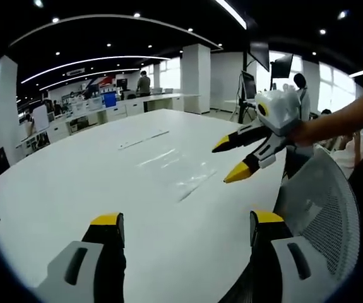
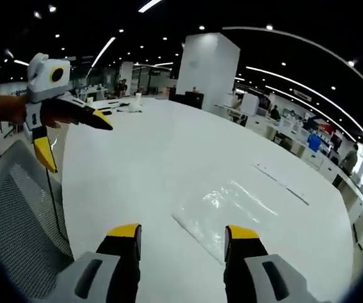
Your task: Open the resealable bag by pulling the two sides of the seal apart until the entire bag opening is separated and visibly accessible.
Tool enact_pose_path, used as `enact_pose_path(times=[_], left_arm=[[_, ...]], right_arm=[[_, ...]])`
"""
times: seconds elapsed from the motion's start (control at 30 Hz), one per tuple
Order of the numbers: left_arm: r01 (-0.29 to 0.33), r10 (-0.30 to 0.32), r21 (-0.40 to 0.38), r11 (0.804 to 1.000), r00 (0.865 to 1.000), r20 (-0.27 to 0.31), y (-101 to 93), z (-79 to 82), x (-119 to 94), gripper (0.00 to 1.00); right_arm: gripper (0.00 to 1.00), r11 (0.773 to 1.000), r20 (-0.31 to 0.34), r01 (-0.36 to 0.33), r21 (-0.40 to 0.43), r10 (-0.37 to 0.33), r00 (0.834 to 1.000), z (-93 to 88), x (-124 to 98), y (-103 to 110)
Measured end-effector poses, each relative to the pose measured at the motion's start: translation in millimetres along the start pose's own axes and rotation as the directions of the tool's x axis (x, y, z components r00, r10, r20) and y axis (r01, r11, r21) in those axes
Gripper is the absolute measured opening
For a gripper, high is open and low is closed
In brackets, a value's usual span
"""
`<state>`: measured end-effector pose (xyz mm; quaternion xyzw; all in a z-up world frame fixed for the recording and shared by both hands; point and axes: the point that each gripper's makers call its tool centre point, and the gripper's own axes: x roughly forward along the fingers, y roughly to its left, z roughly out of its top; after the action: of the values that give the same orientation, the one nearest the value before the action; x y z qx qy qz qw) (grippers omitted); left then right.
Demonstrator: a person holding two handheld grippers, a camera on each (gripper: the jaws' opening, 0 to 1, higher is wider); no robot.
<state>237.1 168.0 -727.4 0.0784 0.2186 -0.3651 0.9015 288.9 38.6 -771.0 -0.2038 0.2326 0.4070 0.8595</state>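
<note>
While the clear resealable bag point(image 2: 241, 211) lies flat and sealed on the white table point(image 2: 149, 164), you hold your left gripper point(image 1: 181, 230) and right gripper point(image 2: 182, 235) above that table, just short of the bag, both with jaws spread apart and gripping nothing, beside a mesh chair point(image 1: 329, 208).

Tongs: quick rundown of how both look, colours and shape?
Both match. Left tongs and right tongs: two black jaws with yellow tips on light grey slotted housings. Seen from the side, the jaws taper to yellow points under a white body.
</note>
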Motion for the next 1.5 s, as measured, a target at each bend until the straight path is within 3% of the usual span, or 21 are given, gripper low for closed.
enact_pose_path(times=[0.57,0.63,0.77,1.2,1.33,1.4,1.5], left_arm=[[0.02,-0.02,-0.002,1.0,1.0,-0.013,5.6,-0.6,10,0.79],[0.021,-0.021,-0.006,1.0,1.0,-0.017,5.7,-1.8,11,0.79],[0.024,-0.024,-0.015,1.0,0.999,-0.021,5.3,-4.0,14,0.79],[0.014,-0.015,-0.02,1.0,0.999,-0.033,11.1,-9.4,17,0.79],[0.007,-0.007,-0.028,1.0,1.0,-0.026,11.8,-7.7,17,0.79],[0.006,-0.007,-0.021,1.0,1.0,-0.03,11.3,-8.2,17,0.79],[0.008,-0.009,-0.011,1.0,0.999,-0.037,10.4,-9.3,17,0.79]], right_arm=[[0.45,0.995,-0.058,-0.043,-0.094,0.037,0.998,-1.0,46,-6],[0.43,0.979,-0.099,-0.048,-0.198,0.029,0.995,-5.6,50,-8],[0.41,0.959,-0.12,-0.046,-0.281,0.012,0.993,-8.4,58,-7],[0.32,0.929,-0.182,-0.086,-0.361,0.02,0.983,-22.7,80,-6],[0.24,0.854,-0.219,-0.097,-0.512,-0.021,0.975,-27.7,83,-12],[0.24,0.867,-0.216,-0.098,-0.488,-0.012,0.976,-28.9,85,-10],[0.23,0.864,-0.213,-0.101,-0.493,-0.007,0.977,-29.6,86,-8]])
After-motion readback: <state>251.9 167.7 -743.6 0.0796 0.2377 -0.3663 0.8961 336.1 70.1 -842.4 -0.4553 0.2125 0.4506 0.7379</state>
